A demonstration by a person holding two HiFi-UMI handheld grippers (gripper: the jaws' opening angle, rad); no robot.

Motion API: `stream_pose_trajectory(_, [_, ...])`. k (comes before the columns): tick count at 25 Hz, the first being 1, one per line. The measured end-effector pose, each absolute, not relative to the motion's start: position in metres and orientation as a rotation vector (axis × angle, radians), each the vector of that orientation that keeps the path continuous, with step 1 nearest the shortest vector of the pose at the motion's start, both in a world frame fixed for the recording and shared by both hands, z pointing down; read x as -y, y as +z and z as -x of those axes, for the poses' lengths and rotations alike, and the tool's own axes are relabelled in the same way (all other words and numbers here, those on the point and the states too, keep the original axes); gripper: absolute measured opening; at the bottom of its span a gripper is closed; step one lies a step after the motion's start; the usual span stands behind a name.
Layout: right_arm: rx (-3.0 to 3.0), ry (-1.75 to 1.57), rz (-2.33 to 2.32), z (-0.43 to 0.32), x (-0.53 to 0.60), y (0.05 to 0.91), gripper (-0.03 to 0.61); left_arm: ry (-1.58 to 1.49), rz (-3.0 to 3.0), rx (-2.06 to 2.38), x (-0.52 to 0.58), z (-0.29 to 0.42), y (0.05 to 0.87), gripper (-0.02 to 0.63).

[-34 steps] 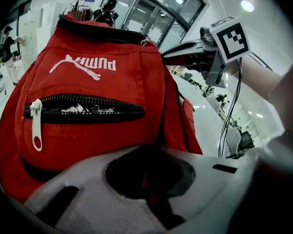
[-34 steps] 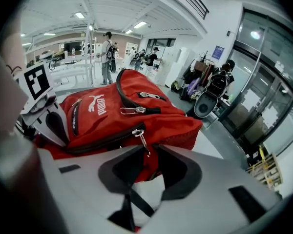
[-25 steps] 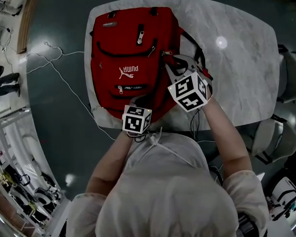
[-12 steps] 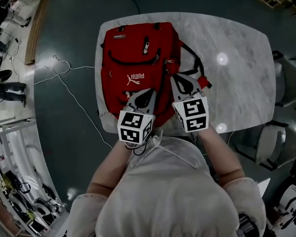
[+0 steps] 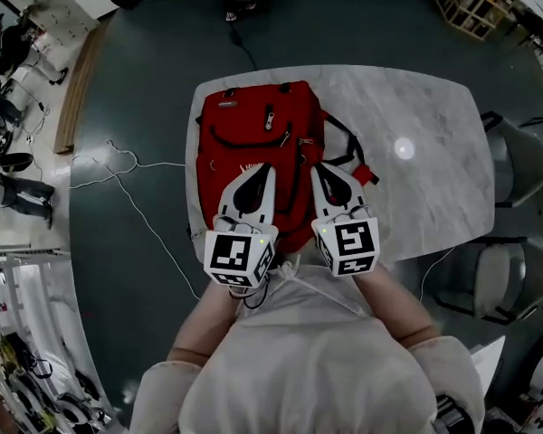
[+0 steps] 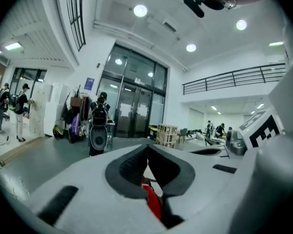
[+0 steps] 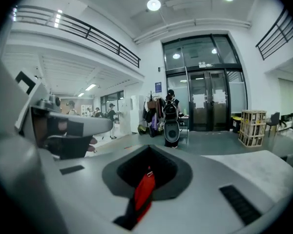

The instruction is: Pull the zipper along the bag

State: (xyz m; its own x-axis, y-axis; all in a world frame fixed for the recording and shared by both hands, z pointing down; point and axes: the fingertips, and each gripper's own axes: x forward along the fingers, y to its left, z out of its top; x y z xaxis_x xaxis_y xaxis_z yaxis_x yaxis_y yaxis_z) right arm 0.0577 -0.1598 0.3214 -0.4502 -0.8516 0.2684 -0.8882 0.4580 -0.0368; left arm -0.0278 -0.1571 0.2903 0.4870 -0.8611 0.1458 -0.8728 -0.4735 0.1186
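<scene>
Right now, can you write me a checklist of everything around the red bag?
Surface: marble table, bare apart from the backpack.
Job's things: red backpack lies flat on the table's left part; a silver zipper pull shows on its front.
Clutter: nothing seen.
Grippers: left gripper and right gripper hover side by side over the backpack's near end, both shut, holding nothing that I can see.
Cables: white cable and black cable lie on the floor.
Surroundings: chairs to the right, wooden crate, glass doors.
</scene>
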Motion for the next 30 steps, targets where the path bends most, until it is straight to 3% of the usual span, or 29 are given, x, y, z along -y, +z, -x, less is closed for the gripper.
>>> stream_pose_trajectory(9, [2.559, 0.129, -1.54, -0.052, 0.142, 0.282, 0.026, 0.081, -2.677, 1.641, 0.149, 0.034, 0.245, 0.018])
stream_pose_trajectory(30, [2.583, 0.124, -1.48, -0.036, 0.125, 0.283, 0.025, 0.048, -2.561, 1.616, 0.139, 0.044, 0.262, 0.018])
